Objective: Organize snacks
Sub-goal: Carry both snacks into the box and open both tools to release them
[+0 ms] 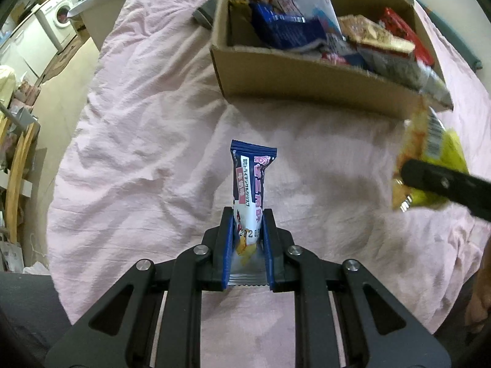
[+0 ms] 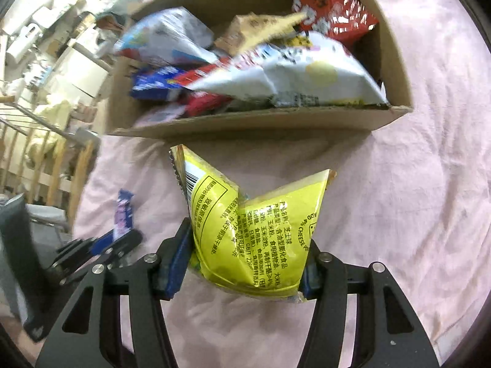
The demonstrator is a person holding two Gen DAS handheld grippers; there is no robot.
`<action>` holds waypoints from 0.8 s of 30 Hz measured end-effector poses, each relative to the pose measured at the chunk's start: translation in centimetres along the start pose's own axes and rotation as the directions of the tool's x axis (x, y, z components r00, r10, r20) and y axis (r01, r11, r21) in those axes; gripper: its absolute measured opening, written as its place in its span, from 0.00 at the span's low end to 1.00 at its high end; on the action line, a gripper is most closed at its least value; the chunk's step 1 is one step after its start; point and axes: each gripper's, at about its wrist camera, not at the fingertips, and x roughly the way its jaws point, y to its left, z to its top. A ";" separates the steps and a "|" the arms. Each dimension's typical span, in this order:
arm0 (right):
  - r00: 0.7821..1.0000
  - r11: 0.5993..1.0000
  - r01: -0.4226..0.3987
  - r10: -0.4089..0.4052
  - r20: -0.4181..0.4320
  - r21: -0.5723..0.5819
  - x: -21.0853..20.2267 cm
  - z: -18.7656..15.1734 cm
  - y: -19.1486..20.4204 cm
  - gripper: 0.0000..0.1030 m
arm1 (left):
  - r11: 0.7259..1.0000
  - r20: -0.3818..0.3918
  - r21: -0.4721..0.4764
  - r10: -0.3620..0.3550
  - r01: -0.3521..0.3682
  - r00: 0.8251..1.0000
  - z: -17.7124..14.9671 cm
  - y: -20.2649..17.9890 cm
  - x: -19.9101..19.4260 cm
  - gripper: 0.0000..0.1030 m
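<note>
Left tongs (image 1: 247,224) pinch a blue-and-white snack bar (image 1: 249,184) upright over the pink bedsheet (image 1: 147,128). Right tongs (image 2: 245,260) squeeze a crumpled yellow cheese-snack bag (image 2: 254,230), just short of the open cardboard box (image 2: 245,122) crammed with snack packets (image 2: 294,73).

Bed under wrinkled pink sheet (image 1: 147,116). Left of it, pale floor (image 1: 58,92). Washer (image 1: 59,15) and white cabinets (image 1: 24,49) along far wall. Wooden rail (image 1: 17,171) near left edge. Warm indoor light.
</note>
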 end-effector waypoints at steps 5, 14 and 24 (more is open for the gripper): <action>0.990 0.988 -0.128 0.132 0.042 -0.087 -2.7 0.7 1.9 0.57 | 1.000 0.073 0.002 0.008 -0.009 0.997 1.9 0.7 -3.3 0.14; 0.941 0.966 -0.193 0.231 0.247 -0.169 -6.8 3.4 2.9 0.57 | 0.997 0.224 0.034 0.063 -0.073 0.973 6.7 1.3 -7.7 0.14; 0.891 0.986 -0.142 0.164 0.424 -0.084 -9.9 6.5 -0.8 0.57 | 0.996 0.330 0.041 0.059 -0.077 0.942 11.6 -0.1 -9.7 0.14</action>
